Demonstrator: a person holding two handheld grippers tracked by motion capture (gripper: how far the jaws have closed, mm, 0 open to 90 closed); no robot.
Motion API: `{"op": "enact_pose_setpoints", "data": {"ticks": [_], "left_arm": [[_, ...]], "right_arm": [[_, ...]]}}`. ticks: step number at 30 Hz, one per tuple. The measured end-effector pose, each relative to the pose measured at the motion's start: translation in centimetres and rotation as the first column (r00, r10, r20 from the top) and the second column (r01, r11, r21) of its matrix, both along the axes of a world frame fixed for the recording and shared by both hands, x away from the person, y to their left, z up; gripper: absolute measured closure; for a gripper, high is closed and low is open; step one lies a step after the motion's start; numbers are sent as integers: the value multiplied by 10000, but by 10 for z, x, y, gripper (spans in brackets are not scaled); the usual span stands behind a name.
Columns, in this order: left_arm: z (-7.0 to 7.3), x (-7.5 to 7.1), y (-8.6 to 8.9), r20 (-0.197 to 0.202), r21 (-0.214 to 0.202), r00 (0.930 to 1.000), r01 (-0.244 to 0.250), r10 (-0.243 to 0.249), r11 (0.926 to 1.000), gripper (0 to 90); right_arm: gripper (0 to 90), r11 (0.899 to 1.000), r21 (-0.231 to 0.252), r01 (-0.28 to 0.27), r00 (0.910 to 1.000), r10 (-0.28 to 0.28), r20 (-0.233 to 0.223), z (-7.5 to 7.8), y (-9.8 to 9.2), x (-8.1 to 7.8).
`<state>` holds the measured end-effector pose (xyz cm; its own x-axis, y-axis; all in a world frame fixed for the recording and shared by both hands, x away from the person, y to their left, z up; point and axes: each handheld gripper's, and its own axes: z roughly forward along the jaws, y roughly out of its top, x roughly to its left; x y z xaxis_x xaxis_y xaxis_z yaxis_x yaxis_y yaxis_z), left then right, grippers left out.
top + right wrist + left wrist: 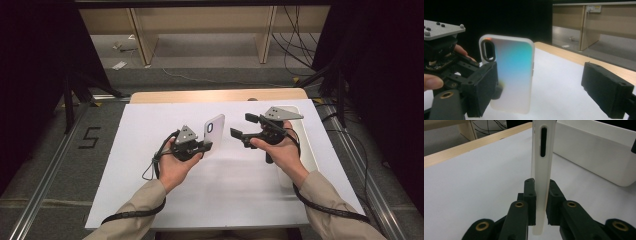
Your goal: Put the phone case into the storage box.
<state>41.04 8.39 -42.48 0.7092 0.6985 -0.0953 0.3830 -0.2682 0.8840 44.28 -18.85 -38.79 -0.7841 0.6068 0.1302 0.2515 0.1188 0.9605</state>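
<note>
Translucent white plastic phone case (214, 131), centre frame, stays... no: sits clamped upright in my left gripper (200, 146); my right gripper (243, 129) gapes beside it. Closing off-centre could, probably, twist it loose.

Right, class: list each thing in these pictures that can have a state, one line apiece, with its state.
Phone case: empty, upright, held off the table, clamped by its lower end.
Left tongs: shut on the phone case.
Right tongs: open, nothing between the jaws, facing the case.
White tray: resting on the table; its inside is hidden.
</note>
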Motion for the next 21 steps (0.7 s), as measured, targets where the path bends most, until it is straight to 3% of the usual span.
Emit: {"op": "enact_pose_setpoints", "data": {"ticks": [8,21], "left_arm": [[2,-1,-8,-100,-167,9999,73,-74,9998,810],[2,-3,-21,-178,-240,9998,120,-124,9996,810]], "right_arm": [[108,9993,363,133,9999,-129,-102,1,7,-4],[75,9979,564,308,9995,-301,-123,1,19,-9]]}}
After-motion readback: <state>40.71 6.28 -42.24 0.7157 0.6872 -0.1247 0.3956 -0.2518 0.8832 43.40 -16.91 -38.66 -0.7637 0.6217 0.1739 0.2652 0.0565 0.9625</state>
